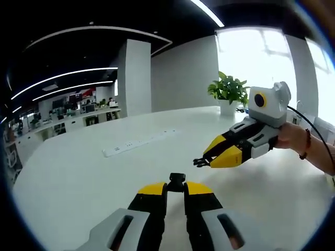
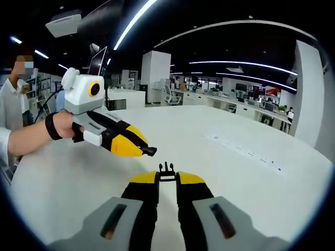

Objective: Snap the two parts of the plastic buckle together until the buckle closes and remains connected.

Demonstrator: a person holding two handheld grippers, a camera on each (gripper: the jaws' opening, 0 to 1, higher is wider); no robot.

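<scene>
No writing can be read anywhere, while the left gripper (image 1: 176,186) pinches the socket half of the buckle (image 1: 176,181) at the tips of its jaws and the right gripper (image 2: 167,178) pinches the pronged half (image 2: 166,170) likewise, both held apart above the white surface (image 1: 78,172) with its power strip (image 1: 140,143).
</scene>
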